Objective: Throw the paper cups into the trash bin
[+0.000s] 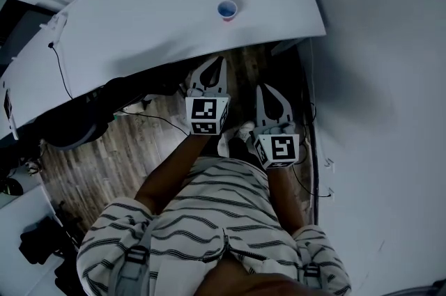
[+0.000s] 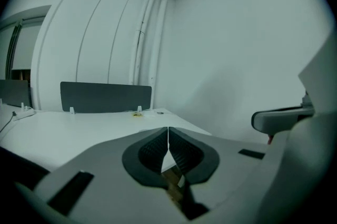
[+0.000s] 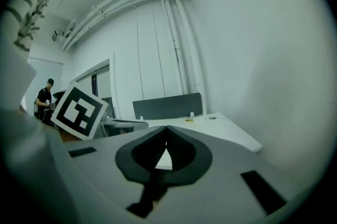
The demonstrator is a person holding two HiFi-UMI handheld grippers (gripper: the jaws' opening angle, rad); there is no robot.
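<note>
One paper cup [image 1: 227, 10] on desk [image 1: 139, 30]; left gripper [image 2: 168, 132] and right gripper [image 3: 167, 129] fingers together, empty. Open one early, grip gently; bin seemingly out of view.

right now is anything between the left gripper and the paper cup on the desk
Nothing visible stands in the way. The paper cup stands alone on the white desk, and the desk top on the near side of it is bare. The left gripper is just off the desk's near edge, its jaws together and empty.

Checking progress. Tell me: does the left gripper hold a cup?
No, the left gripper is shut empty; the paper cup stands on the desk.
</note>
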